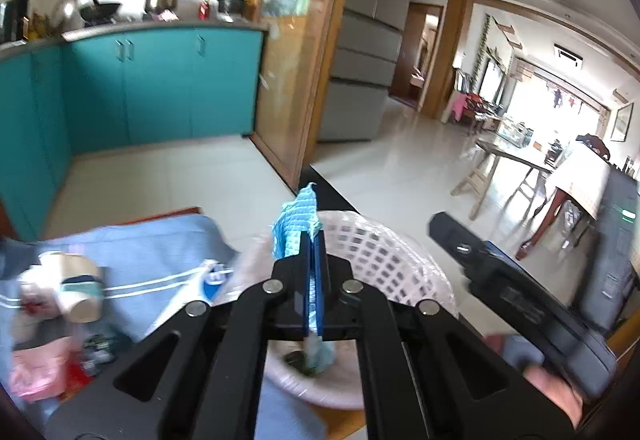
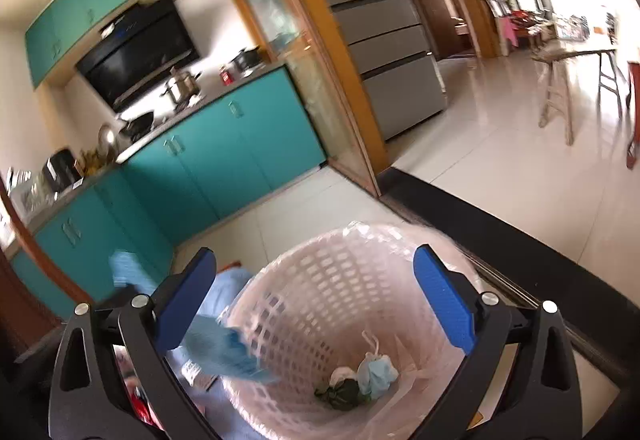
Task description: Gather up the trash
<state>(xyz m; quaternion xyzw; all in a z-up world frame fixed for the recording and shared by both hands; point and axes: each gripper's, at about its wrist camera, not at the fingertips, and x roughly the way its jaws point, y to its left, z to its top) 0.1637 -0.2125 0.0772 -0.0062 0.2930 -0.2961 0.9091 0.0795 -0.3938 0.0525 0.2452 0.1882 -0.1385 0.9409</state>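
My left gripper (image 1: 314, 240) is shut on a light blue cloth wipe (image 1: 294, 224) that sticks up past the fingertips and hangs down behind them. It is held over the near rim of a pale pink mesh basket (image 1: 384, 252) lined with clear plastic. In the right wrist view my right gripper (image 2: 316, 254) stands wide open above the basket (image 2: 304, 320), with nothing between its blue pads (image 2: 444, 300). At the basket's bottom lie a crumpled green piece (image 2: 340, 392), a light blue mask (image 2: 376, 372) and a white wad (image 2: 342, 374). The wipe (image 2: 224, 352) shows blurred at the left rim.
A blue tablecloth (image 1: 152, 252) carries a tipped paper cup (image 1: 80, 292), a pink wrapper (image 1: 36, 372) and other scraps. A person's hand (image 1: 552, 388) holds the right tool's black body (image 1: 520, 300). Teal cabinets (image 2: 224, 159), a wood-framed glass door (image 2: 320, 87) and a grey fridge (image 2: 384, 39) stand beyond.
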